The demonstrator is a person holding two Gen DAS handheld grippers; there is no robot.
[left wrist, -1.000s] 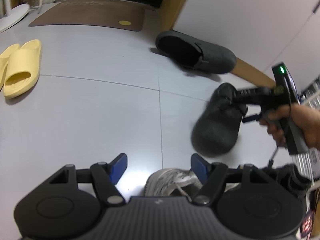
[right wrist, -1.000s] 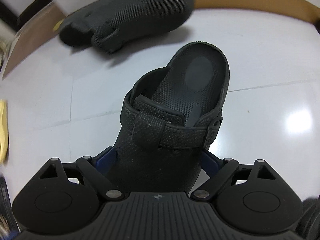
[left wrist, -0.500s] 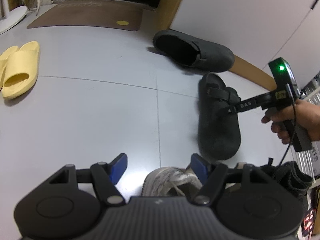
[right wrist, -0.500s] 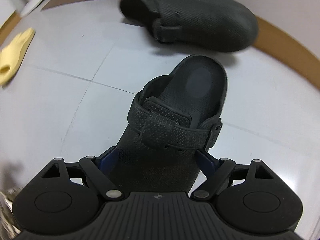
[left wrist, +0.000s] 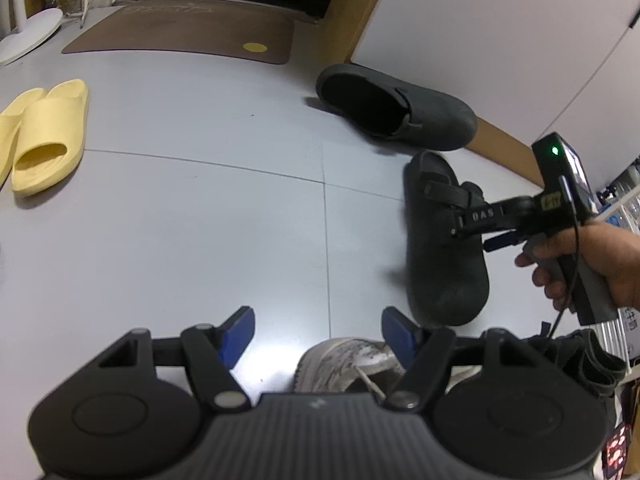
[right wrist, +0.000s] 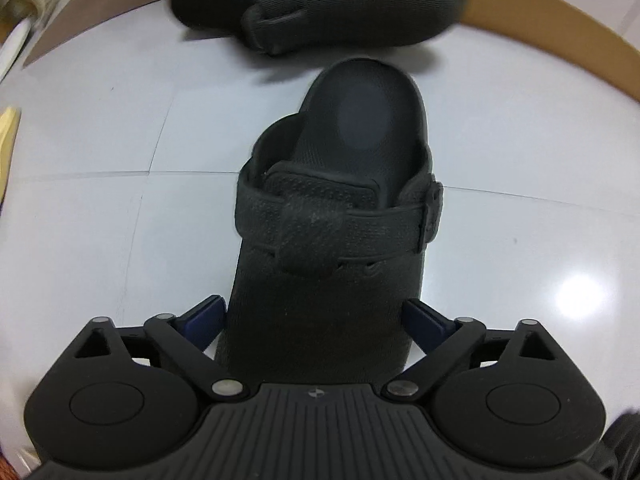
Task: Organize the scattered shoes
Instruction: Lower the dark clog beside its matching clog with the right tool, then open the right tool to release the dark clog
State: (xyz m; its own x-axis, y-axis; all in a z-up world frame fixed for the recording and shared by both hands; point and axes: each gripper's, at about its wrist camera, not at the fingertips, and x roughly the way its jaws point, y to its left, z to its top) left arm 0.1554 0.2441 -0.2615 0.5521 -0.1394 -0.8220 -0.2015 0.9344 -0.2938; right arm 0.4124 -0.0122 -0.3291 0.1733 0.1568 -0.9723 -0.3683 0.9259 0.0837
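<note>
Now the right claw (right wrist: pixel 316 316) is opening wide around the black clog (right wrist: pixel 332 240).

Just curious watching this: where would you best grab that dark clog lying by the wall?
Probably across the strap at the second clog, gripper coming from above: it lies flat, its opening facing up, and the wall blocks one side, while its rounded toe offers no edge.

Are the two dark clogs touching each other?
Apart. The left wrist view shows bare floor between the near clog and the clog by the wall; the right wrist view shows the same gap.
</note>
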